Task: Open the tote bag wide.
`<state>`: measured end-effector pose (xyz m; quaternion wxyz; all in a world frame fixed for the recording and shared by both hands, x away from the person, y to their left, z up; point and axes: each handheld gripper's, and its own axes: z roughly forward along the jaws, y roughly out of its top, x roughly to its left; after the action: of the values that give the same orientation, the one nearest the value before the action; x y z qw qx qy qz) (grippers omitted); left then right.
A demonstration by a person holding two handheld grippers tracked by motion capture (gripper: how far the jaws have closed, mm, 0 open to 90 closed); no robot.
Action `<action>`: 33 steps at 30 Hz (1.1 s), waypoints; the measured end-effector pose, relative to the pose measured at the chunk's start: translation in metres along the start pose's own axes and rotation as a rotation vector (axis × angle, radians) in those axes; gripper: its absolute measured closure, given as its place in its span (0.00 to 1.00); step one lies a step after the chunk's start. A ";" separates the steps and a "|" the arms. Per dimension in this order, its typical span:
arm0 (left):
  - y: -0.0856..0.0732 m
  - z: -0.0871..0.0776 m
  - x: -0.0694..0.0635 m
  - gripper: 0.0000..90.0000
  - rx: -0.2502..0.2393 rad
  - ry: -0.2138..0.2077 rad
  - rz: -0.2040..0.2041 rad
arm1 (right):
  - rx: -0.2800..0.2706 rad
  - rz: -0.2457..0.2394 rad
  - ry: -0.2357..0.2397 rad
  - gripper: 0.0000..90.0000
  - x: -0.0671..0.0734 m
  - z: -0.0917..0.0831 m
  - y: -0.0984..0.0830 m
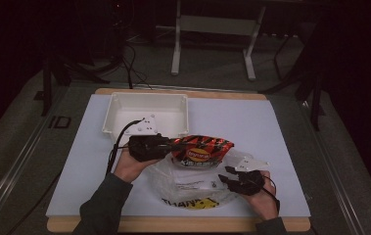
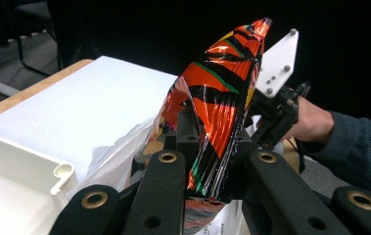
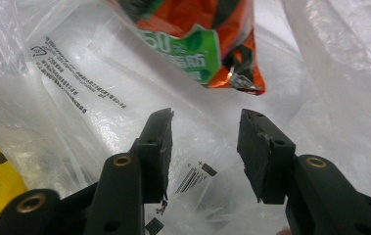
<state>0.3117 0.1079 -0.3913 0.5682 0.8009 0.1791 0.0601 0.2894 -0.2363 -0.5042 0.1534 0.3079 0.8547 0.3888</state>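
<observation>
My left gripper [image 1: 166,145] is clamped on one end of the orange snack bag [image 1: 202,148], holding it over the clear plastic bag [image 1: 188,183], while my right gripper [image 1: 226,176] rests alongside, jaws apart and empty.

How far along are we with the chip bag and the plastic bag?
Done: the left gripper is shut on the chip bag, which is lifted over the plastic bag. In hand: the right gripper hovers open at the plastic bag, gripping nothing. Left: whether the chip bag is going in or coming out can't be told; the white bin looks empty.
</observation>
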 end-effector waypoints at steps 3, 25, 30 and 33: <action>0.001 -0.004 -0.002 0.92 0.001 0.000 0.003 | 0.003 -0.001 -0.001 0.62 0.000 0.001 -0.001; 0.011 -0.021 -0.006 0.92 0.001 -0.017 0.007 | 0.019 -0.008 -0.018 0.62 0.002 0.006 -0.004; 0.015 -0.026 -0.007 0.92 0.001 -0.014 0.009 | 0.018 -0.009 -0.021 0.62 0.003 0.007 -0.005; 0.017 -0.029 -0.007 0.92 -0.010 -0.018 0.012 | 0.013 -0.005 -0.023 0.62 0.003 0.006 -0.005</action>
<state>0.3002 0.1262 -0.3641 0.5733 0.7997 0.1690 0.0573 0.2886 -0.2336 -0.5123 0.1623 0.3114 0.8560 0.3795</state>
